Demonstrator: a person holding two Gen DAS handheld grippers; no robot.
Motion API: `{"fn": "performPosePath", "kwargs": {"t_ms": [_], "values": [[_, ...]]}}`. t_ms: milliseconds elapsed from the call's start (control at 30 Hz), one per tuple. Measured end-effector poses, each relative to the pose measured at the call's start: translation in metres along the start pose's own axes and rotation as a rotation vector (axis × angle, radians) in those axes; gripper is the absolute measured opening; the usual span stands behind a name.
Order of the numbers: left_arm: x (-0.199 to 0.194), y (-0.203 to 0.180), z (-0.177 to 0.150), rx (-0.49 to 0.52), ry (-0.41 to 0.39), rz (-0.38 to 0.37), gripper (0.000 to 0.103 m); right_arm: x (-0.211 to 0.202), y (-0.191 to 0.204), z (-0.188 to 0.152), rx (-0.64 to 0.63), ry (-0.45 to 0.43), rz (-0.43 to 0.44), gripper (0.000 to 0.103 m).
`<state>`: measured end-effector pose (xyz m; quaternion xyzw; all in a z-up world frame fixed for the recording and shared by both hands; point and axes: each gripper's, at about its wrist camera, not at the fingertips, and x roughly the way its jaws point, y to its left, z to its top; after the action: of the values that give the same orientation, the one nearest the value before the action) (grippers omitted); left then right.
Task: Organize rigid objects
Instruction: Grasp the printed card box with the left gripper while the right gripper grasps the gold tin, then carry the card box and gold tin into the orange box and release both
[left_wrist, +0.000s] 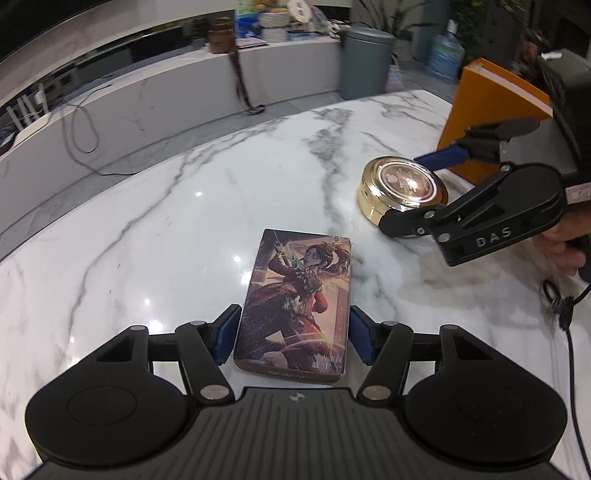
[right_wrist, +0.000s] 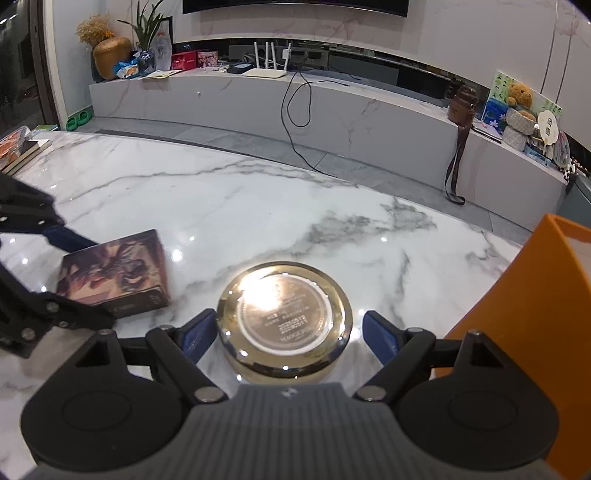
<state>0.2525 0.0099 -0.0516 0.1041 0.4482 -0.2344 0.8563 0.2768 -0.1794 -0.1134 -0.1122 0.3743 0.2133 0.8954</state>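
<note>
A flat illustrated box (left_wrist: 295, 299) lies on the marble table (left_wrist: 166, 229). My left gripper (left_wrist: 293, 334) is open, with its blue pads (left_wrist: 227, 332) on either side of the box's near end and a narrow gap on each side. The box also shows in the right wrist view (right_wrist: 114, 271). A round gold tin (right_wrist: 282, 317) lies on the table between the blue fingers (right_wrist: 195, 334) of my open right gripper (right_wrist: 288, 332), with a gap on its right. The tin (left_wrist: 402, 190) and the right gripper (left_wrist: 417, 188) also show in the left wrist view.
An orange box (right_wrist: 517, 317) stands at the table's right edge, close to the right gripper; it also shows in the left wrist view (left_wrist: 491, 110). Books (right_wrist: 22, 147) lie at the far left of the table. A low TV cabinet (right_wrist: 332, 103) runs behind.
</note>
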Motion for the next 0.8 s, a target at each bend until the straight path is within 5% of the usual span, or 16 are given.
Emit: {"fn": "performPosePath", "kwargs": {"t_ms": [300, 800], "values": [[-0.002, -0.007, -0.008, -0.064, -0.060, 0.049, 0.070, 0.007, 0.001, -0.004, 0.034, -0.028, 0.016, 0.076], [0.002, -0.013, -0.018, -0.126, -0.200, 0.119, 0.078, 0.006, 0.002, -0.004, 0.031, -0.015, 0.019, 0.075]]}}
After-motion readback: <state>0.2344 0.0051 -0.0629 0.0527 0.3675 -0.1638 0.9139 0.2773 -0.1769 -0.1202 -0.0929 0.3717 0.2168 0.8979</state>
